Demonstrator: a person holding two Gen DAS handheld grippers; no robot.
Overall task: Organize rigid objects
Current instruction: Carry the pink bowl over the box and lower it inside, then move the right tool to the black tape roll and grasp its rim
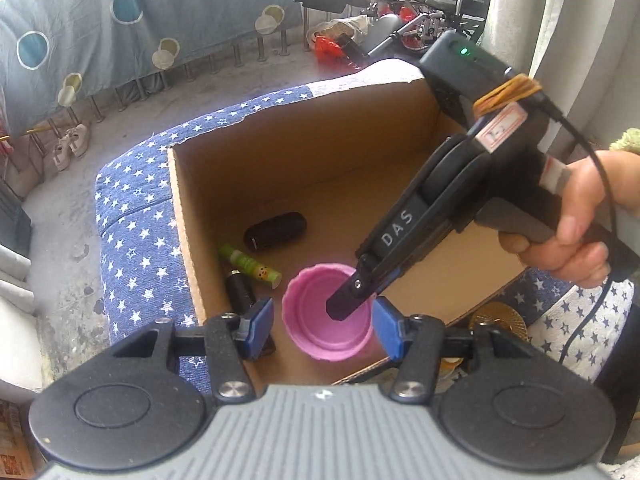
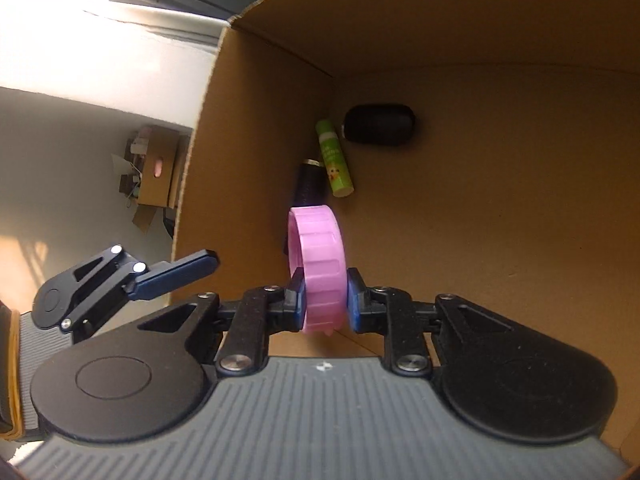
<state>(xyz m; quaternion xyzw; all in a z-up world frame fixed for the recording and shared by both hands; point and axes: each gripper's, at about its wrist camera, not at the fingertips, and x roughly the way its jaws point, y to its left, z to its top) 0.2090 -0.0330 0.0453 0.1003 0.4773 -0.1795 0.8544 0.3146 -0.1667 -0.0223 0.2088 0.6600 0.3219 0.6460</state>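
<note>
— Cardboard box [image 1: 320, 152] on the star-print cushion [image 1: 132, 240]: where's the pink lid [image 2: 320, 268]?
— Over the box floor, on edge, pinched across its rim by the right gripper [image 2: 325, 300] fingers.
— And the left gripper [image 1: 323, 322]?
— Half open, empty, alongside; right is nearer.

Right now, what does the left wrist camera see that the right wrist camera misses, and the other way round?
Only the left view shows the person's hand on the right gripper, the star-patterned blue cloth under the cardboard box, and shoes on the floor. Only the right view shows the blue pads pinching the pink lid's ribbed rim, plus another box by the wall. Both show the lid over the box, the green tube and the black cylinder inside, and the empty left gripper.
</note>
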